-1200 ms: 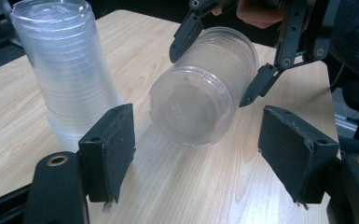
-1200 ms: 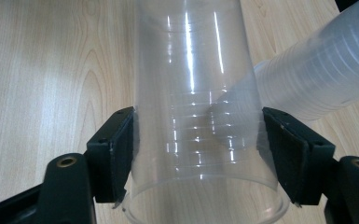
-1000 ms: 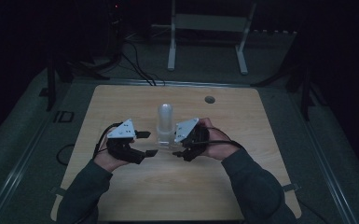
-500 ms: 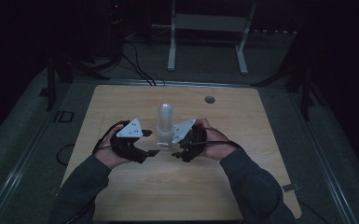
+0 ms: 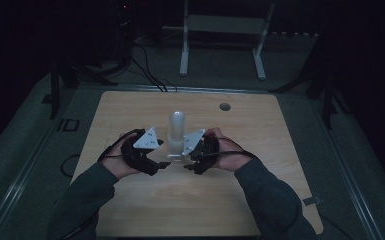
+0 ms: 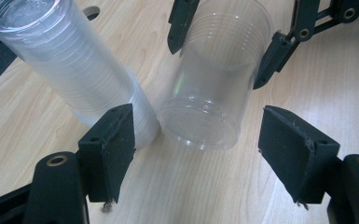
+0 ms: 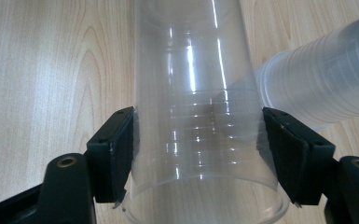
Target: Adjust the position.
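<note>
Looking down from the high view, the room is very dim: the single clear plastic cup [image 5: 179,152] is barely separable from the tall stack of nested clear plastic cups [image 5: 176,129] behind it, and both hands cover much of the grippers.

In the right gripper view the cup's rim is cut off by the bottom edge, and the stack runs out of frame at right. In the left gripper view the stack's top rim is clipped at the upper left corner.

Hands sit mid-table, close together, forearms coming in from the near edge, grippers pointing inward at each other.

Right gripper [image 7: 198,149]: jaws on both sides of the single cup [image 7: 200,107], pads touching its wall, so it has hold of it. The cup lies roughly level, base toward the left gripper [image 6: 198,149].

Left gripper: jaws spread wide, holding nothing; cup base [image 6: 200,126] sits ahead of them, the stack [image 6: 70,60] just beside its one jaw.

Light wooden table [image 5: 240,130] under everything. No readable writing or labels anywhere.
</note>
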Motion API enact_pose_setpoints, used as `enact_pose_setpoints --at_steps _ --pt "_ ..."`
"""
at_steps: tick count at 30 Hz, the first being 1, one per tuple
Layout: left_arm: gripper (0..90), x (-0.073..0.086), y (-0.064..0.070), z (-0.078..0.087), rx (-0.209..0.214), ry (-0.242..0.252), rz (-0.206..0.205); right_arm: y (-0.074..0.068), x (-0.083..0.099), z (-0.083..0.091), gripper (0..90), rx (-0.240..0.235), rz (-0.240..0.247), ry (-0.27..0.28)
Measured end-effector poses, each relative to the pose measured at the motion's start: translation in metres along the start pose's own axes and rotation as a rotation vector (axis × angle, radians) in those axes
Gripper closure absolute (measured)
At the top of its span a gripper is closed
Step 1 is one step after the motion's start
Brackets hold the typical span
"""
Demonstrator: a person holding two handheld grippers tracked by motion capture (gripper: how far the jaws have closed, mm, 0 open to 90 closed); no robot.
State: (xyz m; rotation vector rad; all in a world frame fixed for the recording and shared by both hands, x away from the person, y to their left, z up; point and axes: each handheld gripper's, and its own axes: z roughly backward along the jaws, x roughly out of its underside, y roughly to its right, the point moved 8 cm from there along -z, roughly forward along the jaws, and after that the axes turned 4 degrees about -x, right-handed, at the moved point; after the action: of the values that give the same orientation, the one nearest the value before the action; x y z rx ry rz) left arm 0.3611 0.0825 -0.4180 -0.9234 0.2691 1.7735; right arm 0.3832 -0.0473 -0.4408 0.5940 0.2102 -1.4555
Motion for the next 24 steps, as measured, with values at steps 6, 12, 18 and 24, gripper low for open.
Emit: enact_pose_setpoints --at_steps 6,12,18,24 --pt "27.2 0.001 0.003 -0.006 -0.002 -0.038 -0.032 0.0 -0.001 -0.002 29.6 0.004 0.006 -0.011" --pt "27.2 0.001 0.004 -0.01 -0.015 -0.069 -0.058 0.0 0.0 -0.005 29.6 0.01 0.013 -0.031" --pt "27.2 0.002 0.006 -0.013 -0.028 -0.102 -0.081 0.001 -0.001 -0.006 29.7 0.025 0.021 -0.047" --pt "27.1 0.003 0.006 -0.016 -0.035 -0.118 -0.095 0.001 -0.001 -0.009 29.7 0.035 0.03 -0.063"
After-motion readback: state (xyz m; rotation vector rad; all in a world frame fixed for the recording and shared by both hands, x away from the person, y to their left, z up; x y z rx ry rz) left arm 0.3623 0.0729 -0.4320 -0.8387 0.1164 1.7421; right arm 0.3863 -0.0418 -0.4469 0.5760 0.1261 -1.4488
